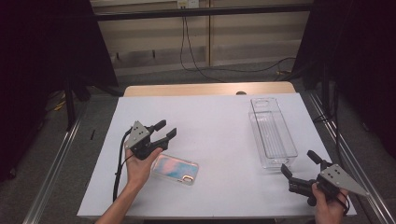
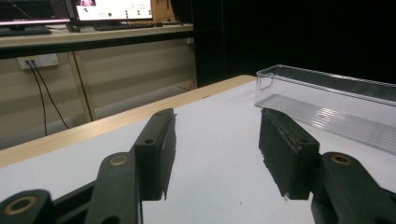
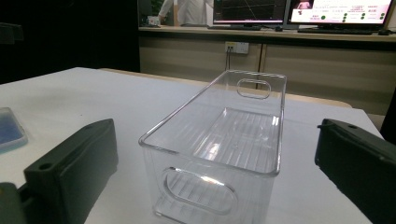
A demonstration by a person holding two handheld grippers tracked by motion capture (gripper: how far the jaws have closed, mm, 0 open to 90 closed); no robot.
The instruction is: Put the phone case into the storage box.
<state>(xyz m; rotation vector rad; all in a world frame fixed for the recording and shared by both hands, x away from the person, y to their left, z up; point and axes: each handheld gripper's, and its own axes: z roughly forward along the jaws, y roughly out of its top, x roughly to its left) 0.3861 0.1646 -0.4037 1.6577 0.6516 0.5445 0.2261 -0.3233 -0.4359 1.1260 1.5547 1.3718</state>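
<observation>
A phone case [image 1: 175, 168] with a pearly pink and blue sheen lies flat on the white table cover [image 1: 215, 116], left of the middle. My left gripper [image 1: 167, 129] hovers just behind and left of it, held in a hand, pointing right and away. Its jaws stand apart with nothing between them [image 2: 217, 140]. A clear plastic bin [image 1: 273, 133] lies lengthwise at the right, empty. My right gripper [image 1: 299, 162] sits near the front right corner, open, aimed at the bin's near end [image 3: 205, 154] and not touching it. The case's edge [image 3: 9, 128] shows at the left of the right gripper view.
The table's wooden back edge [image 1: 210, 88] shows beyond the white cover. Black curtains and stands flank both sides, and cables [image 1: 191, 51] hang down the back wall. Bare cover lies between the case and the bin.
</observation>
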